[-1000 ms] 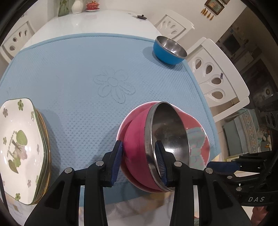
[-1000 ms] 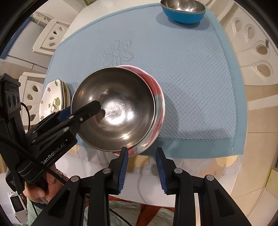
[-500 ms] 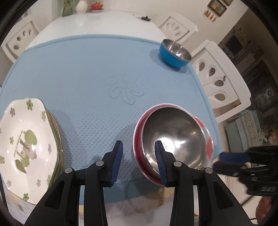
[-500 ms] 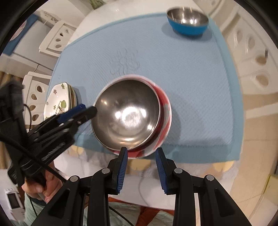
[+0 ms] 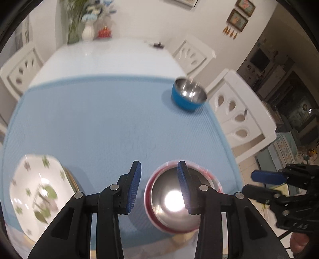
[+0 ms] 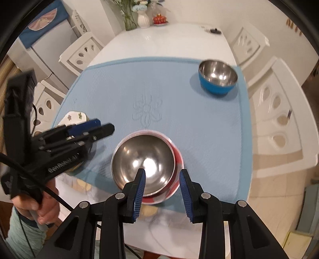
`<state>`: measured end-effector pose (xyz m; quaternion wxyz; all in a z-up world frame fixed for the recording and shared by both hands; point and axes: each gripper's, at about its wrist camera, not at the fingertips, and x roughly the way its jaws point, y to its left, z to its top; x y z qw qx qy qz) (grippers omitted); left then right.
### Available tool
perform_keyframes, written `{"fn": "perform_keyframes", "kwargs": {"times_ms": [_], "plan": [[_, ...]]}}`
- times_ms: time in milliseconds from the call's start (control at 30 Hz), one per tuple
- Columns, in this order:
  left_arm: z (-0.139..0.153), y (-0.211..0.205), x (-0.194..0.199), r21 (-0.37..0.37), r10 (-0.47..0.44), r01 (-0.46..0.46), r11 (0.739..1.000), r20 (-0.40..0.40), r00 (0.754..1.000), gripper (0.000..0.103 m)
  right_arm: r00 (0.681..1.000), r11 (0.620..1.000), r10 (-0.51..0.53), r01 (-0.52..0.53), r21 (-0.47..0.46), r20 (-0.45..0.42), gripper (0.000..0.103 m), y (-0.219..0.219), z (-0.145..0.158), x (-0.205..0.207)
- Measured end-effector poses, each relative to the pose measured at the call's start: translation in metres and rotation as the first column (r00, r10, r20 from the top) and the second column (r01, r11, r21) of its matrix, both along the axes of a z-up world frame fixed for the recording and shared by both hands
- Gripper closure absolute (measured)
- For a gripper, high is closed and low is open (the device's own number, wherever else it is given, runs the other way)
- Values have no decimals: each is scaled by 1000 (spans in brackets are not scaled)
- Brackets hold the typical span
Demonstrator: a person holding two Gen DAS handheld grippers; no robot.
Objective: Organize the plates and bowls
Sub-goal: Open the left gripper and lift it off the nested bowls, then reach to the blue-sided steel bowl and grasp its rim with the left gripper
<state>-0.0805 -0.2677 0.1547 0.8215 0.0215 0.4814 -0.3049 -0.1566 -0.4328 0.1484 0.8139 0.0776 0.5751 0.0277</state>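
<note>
Pink bowl (image 6: 175, 159): steel-lined, nested in a second red-rimmed bowl of like kind, seated upright on the blue mat (image 6: 179, 111) at its near edge, about 6 o'clock of the embossed flower (image 6: 147, 111) in the right wrist view; interior bright with glare. Blue bowl (image 6: 218, 78): steel-lined, upright, alone at the mat's far corner, roughly 1 o'clock from the nested pair and well apart from it. Floral plates (image 5: 35, 191): a stack, white with green leaf print, at the mat's near corner, 9 o'clock of the nested pair in the left wrist view; blurred, so the count of plates cannot be told. Left claw (image 5: 158, 185): released, jaws spread, empty, raised over the mat with one blue pad in front of the nested bowls' rim; contact with the rim cannot be told. Right claw (image 6: 162, 193): released, jaws spread, empty, held above the near edge of the nested pair, which shows between and behind the pads. White surface (image 6: 169, 39): carries the mat; at its far end a white vase (image 6: 143, 20) with flowers, a small red dish (image 6: 159, 19) just beside it, and a small dark item (image 6: 215, 30) towards 1 o'clock. White chairs (image 6: 279, 111) stand around the surface.
</note>
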Motion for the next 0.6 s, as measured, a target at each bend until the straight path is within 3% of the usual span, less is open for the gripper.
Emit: {"fn": "perform_keyframes", "kwargs": {"times_ms": [100, 167, 200, 267, 333, 367, 500, 600], "plan": [[19, -7, 8, -5, -6, 6, 1000, 49, 999, 68, 999, 1000, -6, 7, -4, 39, 63, -7, 11, 6], [32, -13, 16, -10, -11, 12, 1000, 77, 997, 68, 998, 1000, -13, 13, -6, 69, 50, -11, 19, 9], [37, -17, 20, -14, -13, 14, 1000, 86, 996, 65, 995, 1000, -22, 23, -6, 98, 49, -15, 25, 11], [43, -23, 27, -22, -15, 17, 1000, 95, 995, 58, 992, 999, -31, 32, -3, 124, 49, -21, 32, 16], [51, -32, 36, -45, -16, 20, 999, 106, 994, 31, 988, 999, -42, 41, 7, 149, 48, -30, 38, 24], [55, -37, 42, -65, -17, 25, 998, 116, 993, 29, 986, 999, -50, 49, 11, 161, 48, -35, 40, 27], [63, -62, 64, -95, -80, 91, 991, 115, 990, 28, 969, 993, -119, 116, 29, 217, 38, -66, 48, 43], [57, -88, 87, -112, -112, 123, 986, 100, 989, 28, 942, 975, -214, 189, 117, 258, 26, -100, 50, 54]]}}
